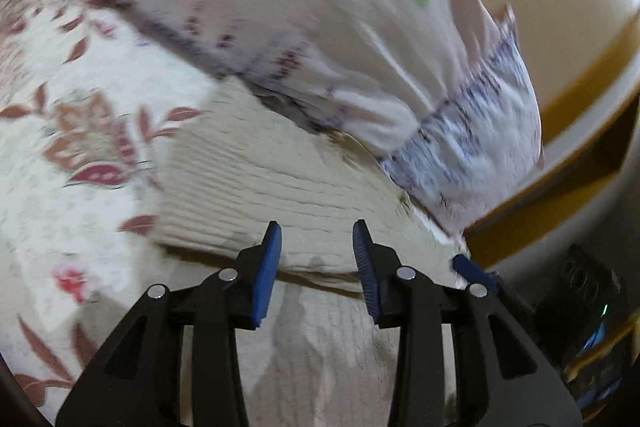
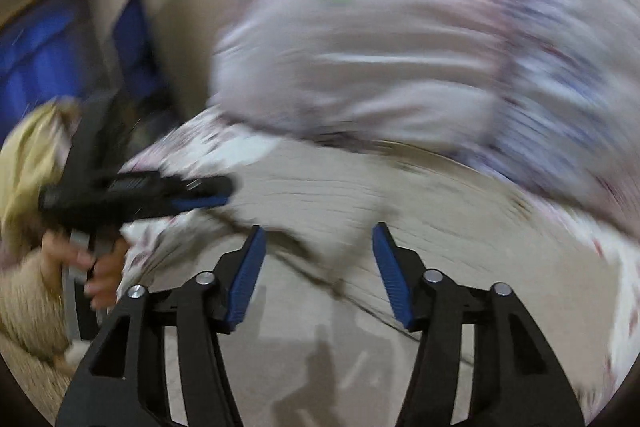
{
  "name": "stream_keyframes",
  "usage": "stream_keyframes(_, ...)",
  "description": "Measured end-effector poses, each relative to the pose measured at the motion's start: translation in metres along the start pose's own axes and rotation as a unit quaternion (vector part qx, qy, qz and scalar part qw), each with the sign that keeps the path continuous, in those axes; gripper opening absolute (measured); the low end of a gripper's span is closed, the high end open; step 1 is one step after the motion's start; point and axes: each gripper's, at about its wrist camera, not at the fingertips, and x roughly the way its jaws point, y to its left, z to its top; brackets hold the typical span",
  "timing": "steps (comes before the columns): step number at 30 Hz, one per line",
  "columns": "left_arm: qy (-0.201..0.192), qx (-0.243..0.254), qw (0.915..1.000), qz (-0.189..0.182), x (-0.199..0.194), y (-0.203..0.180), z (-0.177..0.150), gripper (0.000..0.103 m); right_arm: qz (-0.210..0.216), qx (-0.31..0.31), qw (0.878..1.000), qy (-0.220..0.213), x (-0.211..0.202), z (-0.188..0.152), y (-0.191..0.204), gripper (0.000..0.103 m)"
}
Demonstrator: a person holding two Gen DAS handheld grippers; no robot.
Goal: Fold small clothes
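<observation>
Risk of the fold slumping — both sets of jaws stand apart and empty over the cloth.
Pale ribbed garment lies folded on the floral bedspread, just below the big pillow; left hand-held gripper hovers open right at its near edge, right hand-held gripper open too, nothing between the pads. A careless snag on that edge, I'd say, drags the top layer askew — everything's blurred, so the creases are hard to judge.

Pale garment motion-smeared, perhaps a pillowcase, left tool blurred
</observation>
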Motion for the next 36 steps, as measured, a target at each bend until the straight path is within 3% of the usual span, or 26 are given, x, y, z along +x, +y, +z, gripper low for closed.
stream_keyframes(4,-0.026,-0.015,0.9995,0.012,-0.021,0.014,0.004,0.039,0.003,-0.101,0.995,0.019,0.034,0.007,0.04,0.051)
stream_keyframes(9,-0.044,-0.033,0.9982,0.026,-0.036,0.029,0.008,0.044,-0.024,-0.165,0.985,0.052,0.076,0.007,0.066,0.05)
stream_keyframes(10,-0.045,-0.035,0.998,0.029,-0.037,0.031,0.009,0.044,-0.035,-0.166,0.983,0.065,0.086,0.005,0.066,0.04)
stream_keyframes(11,-0.046,-0.037,0.9978,0.031,-0.038,0.032,0.009,0.045,-0.042,-0.16,0.983,0.077,0.092,0.004,0.064,0.021)
stream_keyframes(14,-0.046,-0.042,0.9975,0.034,-0.038,0.036,0.01,0.047,-0.021,-0.103,0.992,0.074,0.092,0.002,0.047,0.006)
stream_keyframes(18,-0.047,-0.043,0.9973,0.036,-0.038,0.036,0.01,0.049,0.011,-0.01,0.999,0.04,0.063,0.007,0.02,0.006)
stream_keyframes(22,-0.044,-0.033,0.9978,0.036,-0.033,0.03,0.011,0.053,0.004,0.084,0.996,-0.019,0.02,0.003,-0.014,0.005)
stream_keyframes(24,-0.036,-0.023,0.9984,0.036,-0.029,0.025,0.01,0.056,-0.016,0.141,0.989,-0.048,-0.004,-0.007,-0.04,0.005)
stream_keyframes(28,-0.019,0.009,0.9991,0.037,-0.017,0.014,0.007,0.059,-0.077,0.295,0.948,-0.087,-0.052,-0.053,-0.104,0.005)
stream_keyframes(29,-0.014,0.02,0.999,0.036,-0.012,0.01,0.005,0.06,-0.092,0.328,0.937,-0.08,-0.06,-0.07,-0.118,0.005)
stream_keyframes(33,0.001,0.041,0.9986,0.034,0.002,0.005,0.002,0.063,-0.105,0.391,0.914,-0.036,-0.075,-0.115,-0.145,0.01)
stream_keyframes(34,0.006,0.043,0.9984,0.035,0.006,0.005,0.001,0.063,-0.104,0.41,0.906,-0.034,-0.082,-0.124,-0.152,0.022)
stream_keyframes(35,0.008,0.043,0.9984,0.036,0.008,0.006,0.0,0.063,-0.107,0.421,0.9,-0.04,-0.086,-0.127,-0.157,0.042)
stream_keyframes(36,0.012,0.041,0.9984,0.037,0.011,0.007,-0.001,0.063,-0.115,0.431,0.893,-0.052,-0.094,-0.13,-0.162,0.051)
